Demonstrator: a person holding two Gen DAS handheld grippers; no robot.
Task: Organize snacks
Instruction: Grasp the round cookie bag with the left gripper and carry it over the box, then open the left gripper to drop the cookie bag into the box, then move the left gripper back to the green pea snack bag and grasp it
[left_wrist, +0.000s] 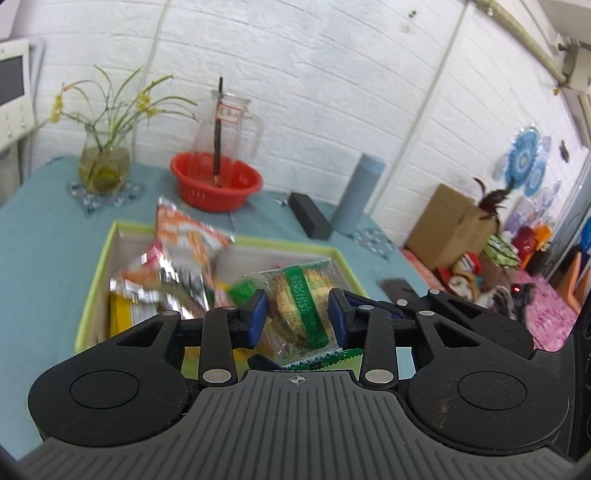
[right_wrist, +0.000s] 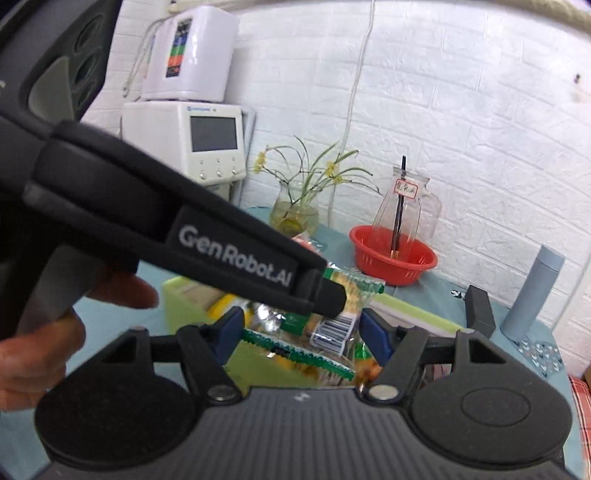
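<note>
My left gripper (left_wrist: 297, 316) is shut on a clear cookie packet with a green band (left_wrist: 301, 306), held above the near end of a light green box (left_wrist: 96, 269). The box holds several snack bags; an orange and silver one (left_wrist: 184, 240) stands tallest. In the right wrist view my right gripper (right_wrist: 302, 334) has its blue pads wide apart over the same box (right_wrist: 177, 295), with a green-edged packet (right_wrist: 314, 360) lying between the pads without a clear grip. The left gripper's black body (right_wrist: 236, 254) crosses in front, still holding the cookie packet (right_wrist: 354, 291).
On the teal tablecloth (left_wrist: 44, 229) stand a red basket (left_wrist: 216, 181) with a glass pitcher behind it, a plant vase (left_wrist: 105, 162), a black box (left_wrist: 309, 215) and a grey-blue bottle (left_wrist: 360, 194). White appliances (right_wrist: 207, 136) stand at the left. A cardboard box (left_wrist: 452, 225) sits beyond the table.
</note>
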